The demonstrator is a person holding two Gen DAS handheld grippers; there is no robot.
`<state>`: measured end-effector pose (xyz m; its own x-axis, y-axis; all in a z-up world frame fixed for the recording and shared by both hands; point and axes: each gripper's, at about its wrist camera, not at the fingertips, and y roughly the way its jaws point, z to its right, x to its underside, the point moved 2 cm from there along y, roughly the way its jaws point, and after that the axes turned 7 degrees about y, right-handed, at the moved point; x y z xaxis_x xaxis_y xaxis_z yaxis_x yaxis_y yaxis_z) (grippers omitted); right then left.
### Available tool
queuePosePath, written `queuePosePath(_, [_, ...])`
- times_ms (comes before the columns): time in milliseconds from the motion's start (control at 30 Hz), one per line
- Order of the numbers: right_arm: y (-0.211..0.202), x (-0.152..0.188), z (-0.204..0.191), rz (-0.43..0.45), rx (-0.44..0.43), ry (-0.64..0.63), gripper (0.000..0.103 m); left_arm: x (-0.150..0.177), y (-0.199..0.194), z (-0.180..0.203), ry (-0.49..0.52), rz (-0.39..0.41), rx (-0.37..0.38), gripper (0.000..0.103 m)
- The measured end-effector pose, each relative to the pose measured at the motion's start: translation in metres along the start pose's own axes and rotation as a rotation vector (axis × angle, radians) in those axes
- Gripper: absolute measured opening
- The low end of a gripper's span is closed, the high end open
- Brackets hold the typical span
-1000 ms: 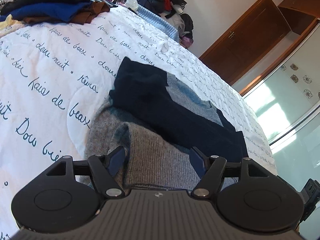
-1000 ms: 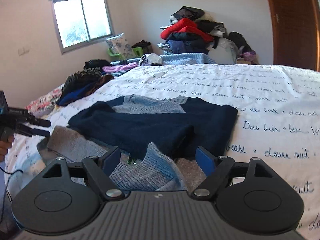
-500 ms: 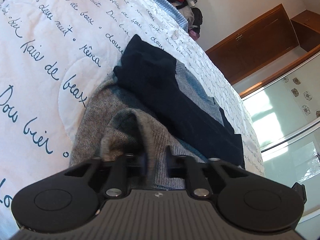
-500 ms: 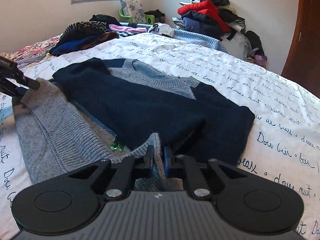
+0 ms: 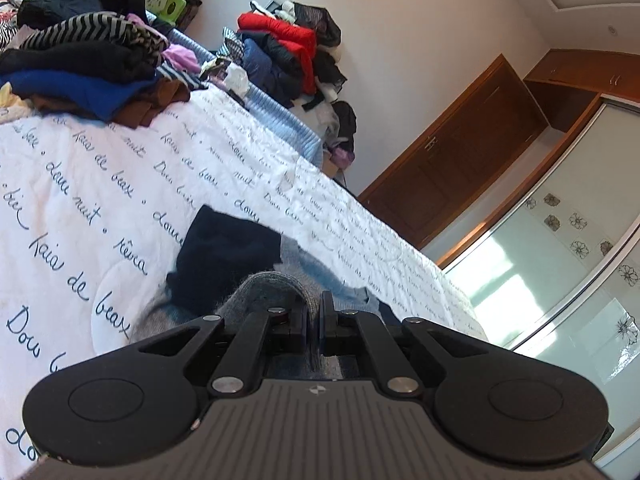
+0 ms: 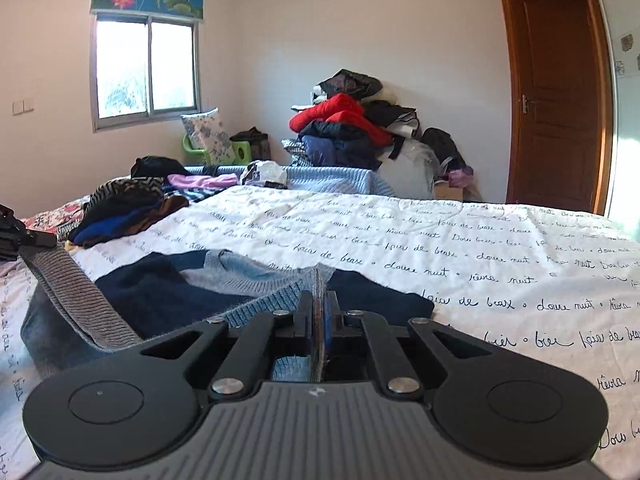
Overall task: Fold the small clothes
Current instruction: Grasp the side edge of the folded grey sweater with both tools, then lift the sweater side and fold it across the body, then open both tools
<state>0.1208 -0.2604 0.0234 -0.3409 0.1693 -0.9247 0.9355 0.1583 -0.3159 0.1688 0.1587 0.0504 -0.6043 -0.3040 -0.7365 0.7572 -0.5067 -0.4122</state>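
Observation:
A knit sweater (image 6: pixel 168 292) in navy, grey and light blue lies on the white bedspread (image 6: pixel 440 248) with blue handwriting. My right gripper (image 6: pixel 318 300) is shut on its light blue ribbed hem, lifted a little off the bed. My left gripper (image 5: pixel 314 304) is shut on the grey ribbed hem (image 5: pixel 268 288) at the other corner, also raised. In the right wrist view the left gripper (image 6: pixel 40 240) shows at the left edge, with the grey hem band (image 6: pixel 72 296) hanging from it. The navy part (image 5: pixel 224 256) of the sweater still rests on the bed.
A stack of folded clothes (image 5: pixel 84 76) sits at the far left of the bed. A heap of jackets (image 6: pixel 348 128) with a red one rises beyond the bed's far end. A wooden door (image 6: pixel 556 100) stands at the right, a window (image 6: pixel 144 72) at the left.
Both grippers went from open to shut on the sweater's hem corners and then rose, pulling the hem up off the bed.

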Motion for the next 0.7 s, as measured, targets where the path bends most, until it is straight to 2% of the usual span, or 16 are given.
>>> queuePosePath(100, [0.003,-0.005,0.003,0.020,0.011,0.011,0.006,-0.012,0.000,0.003,-0.012,0.036,-0.011,0.005])
queuePosePath(467, [0.020,-0.015,0.011,0.062,0.061,0.040,0.006,-0.038,0.025,0.004,-0.049,0.091,-0.063,0.005])
queuePosePath(700, [0.038,-0.019,0.018,0.070,0.096,0.052,0.006,-0.053,0.045,0.006,-0.016,0.109,-0.110,0.005])
